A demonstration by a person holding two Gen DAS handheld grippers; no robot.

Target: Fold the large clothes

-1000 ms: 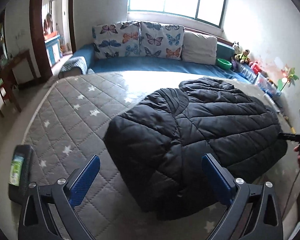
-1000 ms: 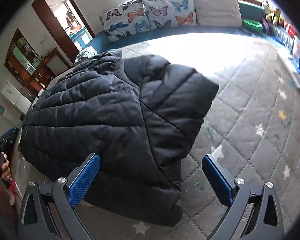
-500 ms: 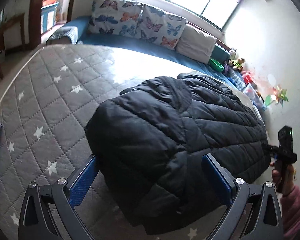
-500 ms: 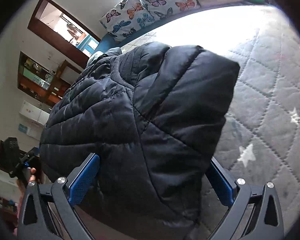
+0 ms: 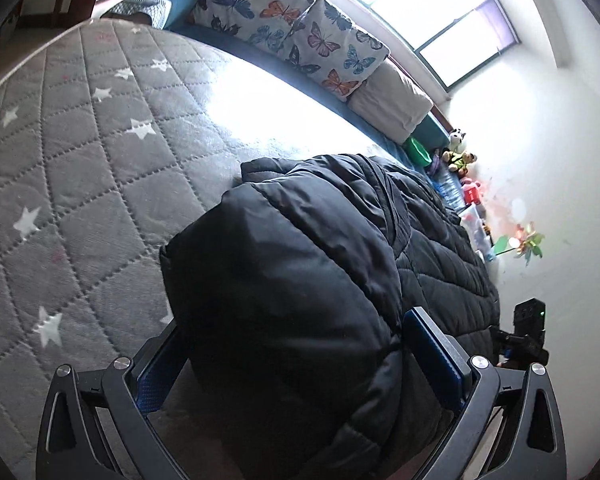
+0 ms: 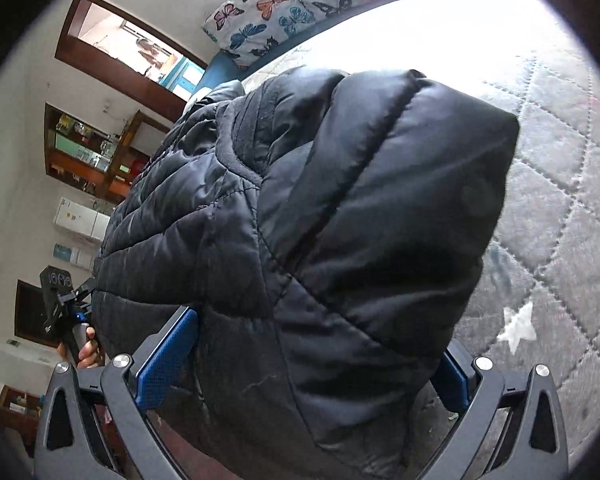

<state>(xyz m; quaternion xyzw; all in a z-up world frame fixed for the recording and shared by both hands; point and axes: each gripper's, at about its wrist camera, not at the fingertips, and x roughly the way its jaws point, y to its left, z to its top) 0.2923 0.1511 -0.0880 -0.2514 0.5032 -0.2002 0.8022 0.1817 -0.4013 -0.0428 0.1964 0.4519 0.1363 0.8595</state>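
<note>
Both grippers have advanced from hovering short of the black puffer jacket (image 5: 300, 300) to straddling its near edge. Left gripper (image 5: 300, 364) and right gripper (image 6: 300, 356) stand wide apart, fingers (image 5: 436, 356) flanking padded fabric, not yet clamped. Jacket lies on the quilted mattress (image 5: 80, 160). Closing should come next.

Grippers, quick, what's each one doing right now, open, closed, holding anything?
Left gripper: open, fingers straddling the near end of the black puffer jacket, not clamped.
Right gripper: open, fingers either side of the same jacket, not clamped.
</note>
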